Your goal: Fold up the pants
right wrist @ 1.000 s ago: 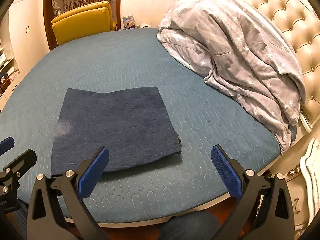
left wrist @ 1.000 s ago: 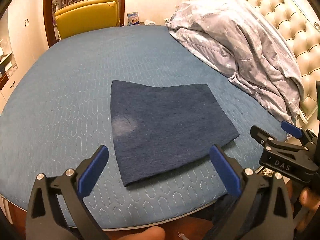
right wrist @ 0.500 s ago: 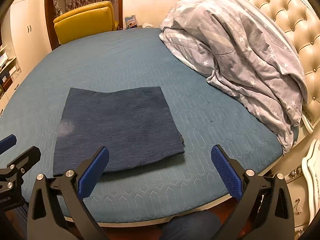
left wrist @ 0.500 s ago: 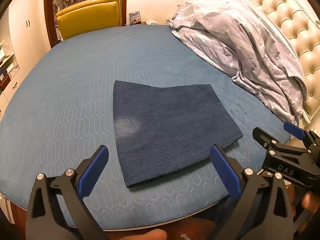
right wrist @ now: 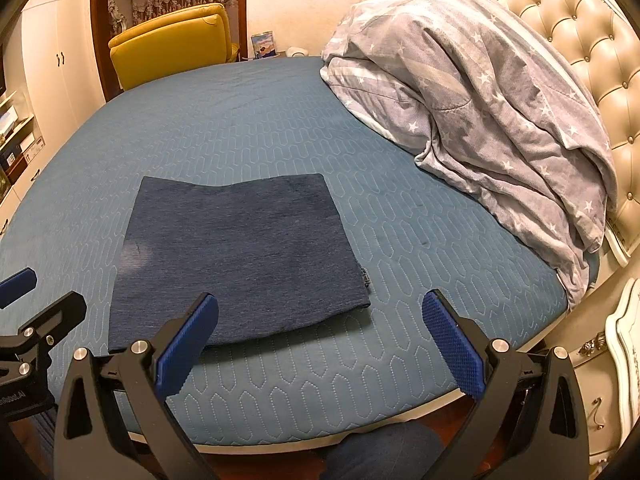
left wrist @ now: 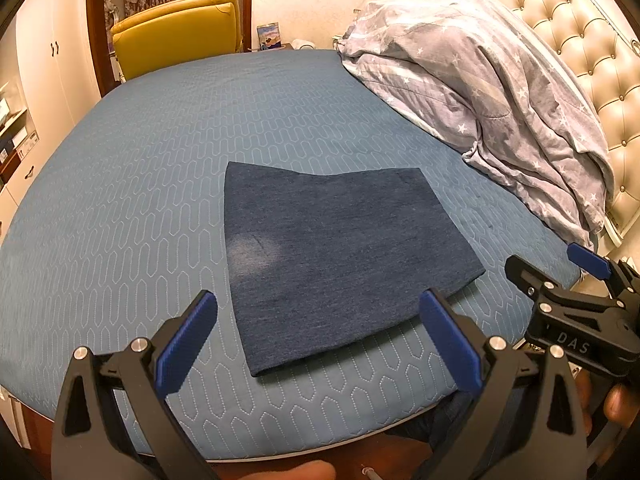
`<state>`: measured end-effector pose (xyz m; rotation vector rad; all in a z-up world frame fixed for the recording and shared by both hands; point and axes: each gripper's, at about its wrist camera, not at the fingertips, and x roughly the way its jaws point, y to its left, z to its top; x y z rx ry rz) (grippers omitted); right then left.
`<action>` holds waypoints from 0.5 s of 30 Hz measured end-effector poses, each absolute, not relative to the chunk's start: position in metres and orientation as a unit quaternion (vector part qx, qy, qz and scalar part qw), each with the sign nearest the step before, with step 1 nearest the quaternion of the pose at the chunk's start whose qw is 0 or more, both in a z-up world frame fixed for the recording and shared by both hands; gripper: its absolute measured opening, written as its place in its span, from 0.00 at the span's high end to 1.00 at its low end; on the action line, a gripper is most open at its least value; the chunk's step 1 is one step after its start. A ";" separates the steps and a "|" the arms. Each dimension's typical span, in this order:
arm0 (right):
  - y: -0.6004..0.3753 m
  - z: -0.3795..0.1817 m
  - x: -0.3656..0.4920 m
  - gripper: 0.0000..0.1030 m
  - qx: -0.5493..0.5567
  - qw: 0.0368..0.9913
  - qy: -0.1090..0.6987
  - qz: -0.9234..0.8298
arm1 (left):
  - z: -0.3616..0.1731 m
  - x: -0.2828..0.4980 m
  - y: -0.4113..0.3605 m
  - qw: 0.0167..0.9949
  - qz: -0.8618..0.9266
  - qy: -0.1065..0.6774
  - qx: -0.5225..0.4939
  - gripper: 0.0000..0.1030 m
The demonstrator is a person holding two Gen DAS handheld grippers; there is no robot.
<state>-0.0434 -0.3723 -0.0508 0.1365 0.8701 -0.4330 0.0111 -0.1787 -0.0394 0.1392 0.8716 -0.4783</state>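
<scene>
Dark blue pants (left wrist: 340, 256) lie folded into a flat rectangle on the blue quilted bed (left wrist: 160, 184), near its front edge; the same pants (right wrist: 236, 256) sit left of centre in the right wrist view. My left gripper (left wrist: 318, 338) hangs open just before the pants' near edge, holding nothing. My right gripper (right wrist: 320, 338) is open too, over the bed's front edge beside the pants' right corner. Each gripper appears at the edge of the other's view: the right gripper (left wrist: 576, 292) and the left gripper (right wrist: 36, 300).
A crumpled grey star-print duvet (left wrist: 480, 96) lies piled at the right against a tufted cream headboard (left wrist: 580, 40). A yellow armchair (left wrist: 176, 32) stands beyond the bed. White cupboards (left wrist: 44, 60) are at the left, a white nightstand (right wrist: 624, 360) at the lower right.
Both grippers have drawn back slightly from the bed, staying open. The folded pants have not moved.
</scene>
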 end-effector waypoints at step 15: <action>-0.368 -0.051 -0.042 0.05 0.067 0.882 0.419 -0.206 | -0.041 0.010 -0.182 0.876 -0.231 0.418 0.068 0.02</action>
